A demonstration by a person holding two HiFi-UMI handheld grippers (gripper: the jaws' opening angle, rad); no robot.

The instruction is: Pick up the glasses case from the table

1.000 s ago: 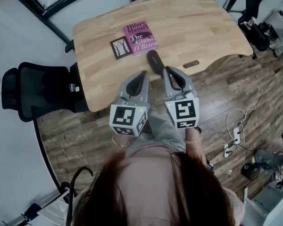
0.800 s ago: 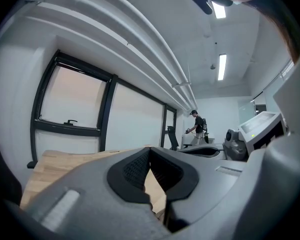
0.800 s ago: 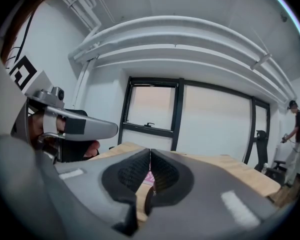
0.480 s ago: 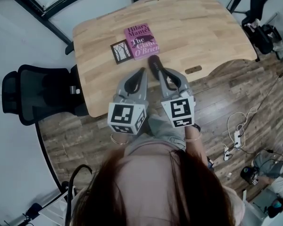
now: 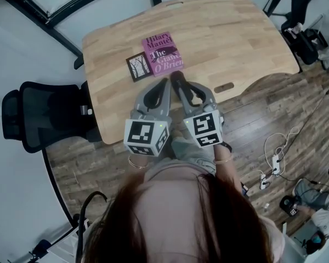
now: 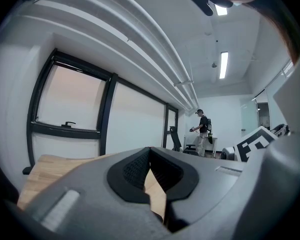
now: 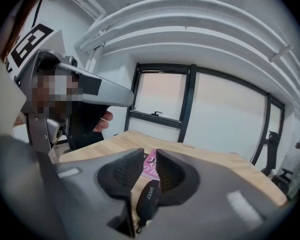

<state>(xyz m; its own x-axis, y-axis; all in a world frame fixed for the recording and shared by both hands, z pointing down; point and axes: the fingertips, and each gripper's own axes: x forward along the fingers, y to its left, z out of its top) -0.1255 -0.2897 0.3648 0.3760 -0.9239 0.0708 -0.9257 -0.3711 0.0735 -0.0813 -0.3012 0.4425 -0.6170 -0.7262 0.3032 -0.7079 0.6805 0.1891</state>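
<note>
Evenly lit room; ceiling strip light (image 6: 223, 65) glares in left gripper view. Heavy fisheye warp w/ black corners; close foreground soft.

a book (image 5: 163, 53) lies at my twelve o'clock, a card (image 5: 137, 67) just beside it at eight, a chair (image 5: 44, 114) at my nine.

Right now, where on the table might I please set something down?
The table is bare right of the pink book, out to its right edge, and in the strip left of the black card. Book, card and glasses case crowd the near centre.
</note>
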